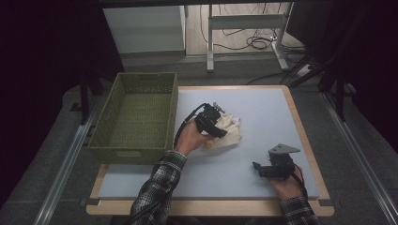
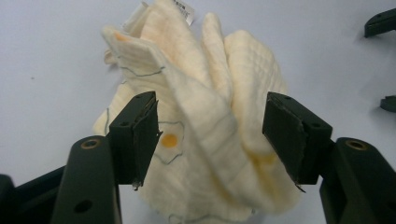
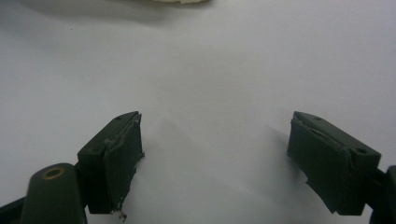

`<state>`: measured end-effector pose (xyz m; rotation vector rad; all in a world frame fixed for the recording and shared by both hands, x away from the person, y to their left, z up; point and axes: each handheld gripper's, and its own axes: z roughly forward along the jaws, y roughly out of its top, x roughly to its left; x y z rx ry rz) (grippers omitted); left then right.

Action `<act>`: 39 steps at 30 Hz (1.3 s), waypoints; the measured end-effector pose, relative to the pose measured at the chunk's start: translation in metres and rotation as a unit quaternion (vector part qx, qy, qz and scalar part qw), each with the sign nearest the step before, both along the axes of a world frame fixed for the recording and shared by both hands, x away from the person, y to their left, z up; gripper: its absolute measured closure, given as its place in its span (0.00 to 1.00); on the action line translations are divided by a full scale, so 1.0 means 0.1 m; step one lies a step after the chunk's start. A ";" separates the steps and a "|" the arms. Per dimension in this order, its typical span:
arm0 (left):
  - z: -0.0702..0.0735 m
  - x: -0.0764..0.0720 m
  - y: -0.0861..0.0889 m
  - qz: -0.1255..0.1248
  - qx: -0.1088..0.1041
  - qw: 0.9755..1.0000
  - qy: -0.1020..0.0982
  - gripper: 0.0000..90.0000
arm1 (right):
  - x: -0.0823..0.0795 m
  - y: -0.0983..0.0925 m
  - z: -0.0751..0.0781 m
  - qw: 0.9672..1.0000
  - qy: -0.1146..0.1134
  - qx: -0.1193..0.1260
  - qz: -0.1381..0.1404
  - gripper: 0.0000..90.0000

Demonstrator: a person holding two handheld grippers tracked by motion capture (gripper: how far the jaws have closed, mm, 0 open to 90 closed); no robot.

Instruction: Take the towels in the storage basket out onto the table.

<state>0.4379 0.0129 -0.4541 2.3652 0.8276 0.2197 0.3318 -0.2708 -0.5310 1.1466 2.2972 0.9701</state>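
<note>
Cream cloth (image 1: pixel 225 131) bunched in a heap near the centre of the high view, on the pale blue mat (image 1: pixel 263 117) that covers the desk (image 1: pixel 309 140). Crumpled into upright folds, with a small orange spot and thin dark stitched lines on it, and a white tag at its far end in the left gripper view. Left gripper (image 1: pixel 212 123) down over the cloth, just right of the basket (image 1: pixel 136 117); fingers (image 2: pixel 137 135) parted, one on each side of the heap, gaps visible between pads and fabric on the right, left pad close against a fold but not pinching it. Cloth (image 2: pixel 205 116) lying loose between them, resting on the mat. Right gripper (image 1: pixel 267 168) low in the lower right of the high view, well apart from the cloth, on or just above the mat. Its fingers (image 3: pixel 116 158) spread wide in the right gripper view, bare mat between them. Edge of the cloth (image 3: pixel 177 1) at the top of that view. Green woven basket at the left of the high view, beside the mat's left edge.
</note>
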 end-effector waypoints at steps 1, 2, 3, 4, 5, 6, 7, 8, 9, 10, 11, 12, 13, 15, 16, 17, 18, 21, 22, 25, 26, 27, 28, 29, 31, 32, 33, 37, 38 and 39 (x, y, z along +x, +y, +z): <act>0.02 -0.01 0.02 0.000 0.000 1.000 -0.003 0.40 | 0.00 0.00 0.00 1.000 0.000 0.000 0.001 0.20; 0.04 -0.02 0.04 0.003 -0.003 1.000 -0.003 0.40 | 0.00 0.00 0.00 1.000 0.000 -0.001 0.002 0.21; 0.05 -0.03 0.07 0.005 -0.004 1.000 -0.005 0.41 | 0.00 0.00 0.00 1.000 0.000 -0.002 0.003 0.21; 0.06 -0.03 0.09 0.008 -0.007 1.000 -0.005 0.42 | 0.00 0.00 0.01 1.000 -0.001 -0.003 0.004 0.23; 0.06 -0.03 0.11 0.010 -0.008 1.000 -0.006 0.43 | 0.00 0.00 0.02 1.000 -0.001 -0.004 0.008 0.29; 0.06 -0.03 0.11 0.010 -0.008 1.000 -0.006 0.44 | 0.00 0.00 0.02 1.000 -0.001 -0.004 0.008 0.29; 0.04 -0.03 0.15 0.015 -0.012 1.000 -0.006 0.46 | 0.01 0.02 0.04 1.000 0.002 -0.005 0.020 0.34; 0.03 -0.03 0.16 0.017 -0.013 1.000 -0.007 0.47 | 0.02 0.04 0.05 1.000 0.002 -0.008 0.024 0.37; 0.02 -0.03 0.17 0.019 -0.014 1.000 -0.008 0.48 | 0.03 0.05 0.06 0.999 0.001 -0.010 0.033 0.40; 0.01 -0.03 0.18 0.023 -0.017 1.000 -0.009 0.49 | 0.04 0.07 0.08 0.999 0.003 -0.007 0.041 0.42; 0.00 -0.03 0.18 0.026 -0.019 0.999 -0.011 0.50 | 0.05 0.09 0.10 0.999 0.003 -0.004 0.047 0.44; -0.01 -0.03 0.19 0.028 -0.021 0.999 -0.011 0.51 | 0.06 0.11 0.12 0.999 0.003 -0.002 0.053 0.46; -0.01 -0.03 0.19 0.028 -0.021 0.999 -0.011 0.52 | 0.06 0.11 0.12 0.999 0.003 -0.002 0.053 0.46; -0.02 -0.03 0.22 0.036 -0.026 0.999 -0.017 0.57 | 0.09 0.15 0.20 0.997 0.004 0.009 0.071 0.51; -0.02 -0.03 0.22 0.036 -0.026 0.999 -0.017 0.60 | 0.11 0.16 0.23 0.997 0.004 0.014 0.075 0.53; -0.03 -0.02 0.23 0.038 -0.036 0.998 -0.017 0.63 | 0.13 0.17 0.27 0.997 0.006 0.021 0.079 0.55; -0.03 -0.01 0.23 0.039 -0.042 0.998 -0.017 0.65 | 0.15 0.18 0.30 0.996 0.008 0.028 0.082 0.56; -0.04 0.00 0.19 0.040 -0.053 0.998 -0.012 0.64 | 0.25 0.22 0.37 0.996 0.007 0.032 0.084 0.61; -0.04 0.00 0.19 0.040 -0.053 0.998 -0.012 0.62 | 0.28 0.23 0.38 0.996 0.008 0.033 0.084 0.62; -0.04 0.04 0.09 0.041 -0.061 0.997 -0.018 0.55 | 0.45 0.31 0.40 0.996 0.013 0.035 0.085 0.65; -0.04 0.04 0.09 0.041 -0.061 0.997 -0.018 0.54 | 0.45 0.31 0.40 0.996 0.013 0.035 0.085 0.65; -0.05 0.07 0.03 0.040 -0.056 0.997 -0.020 0.54 | 0.56 0.38 0.40 0.996 0.016 0.032 0.085 0.66; -0.07 0.08 0.00 0.041 -0.051 0.998 -0.021 0.54 | 0.62 0.41 0.39 0.996 0.018 0.029 0.083 0.66; -0.09 0.10 -0.03 0.039 -0.043 0.998 -0.022 0.55 | 0.67 0.44 0.39 0.996 0.017 0.026 0.084 0.65; -0.13 0.11 -0.08 0.046 -0.038 0.998 -0.021 0.58 | 0.77 0.51 0.35 0.997 0.016 0.016 0.080 0.63; -0.15 0.12 -0.10 0.047 -0.036 0.998 -0.019 0.62 | 0.83 0.54 0.32 0.997 0.018 0.011 0.078 0.60; -0.15 0.12 -0.10 0.047 -0.036 0.998 -0.019 0.66 | 0.83 0.54 0.32 0.997 0.018 0.011 0.078 0.60; -0.26 0.10 -0.10 0.030 -0.027 0.999 -0.013 0.89 | 1.00 0.69 0.14 0.996 0.034 -0.019 0.081 0.59; -0.27 0.09 -0.08 0.027 -0.025 0.999 -0.015 0.93 | 1.01 0.71 0.10 0.996 0.033 -0.028 0.079 0.62; -0.28 0.08 -0.07 0.026 -0.027 0.999 -0.016 0.97 | 1.01 0.70 0.09 0.996 0.030 -0.013 0.079 0.68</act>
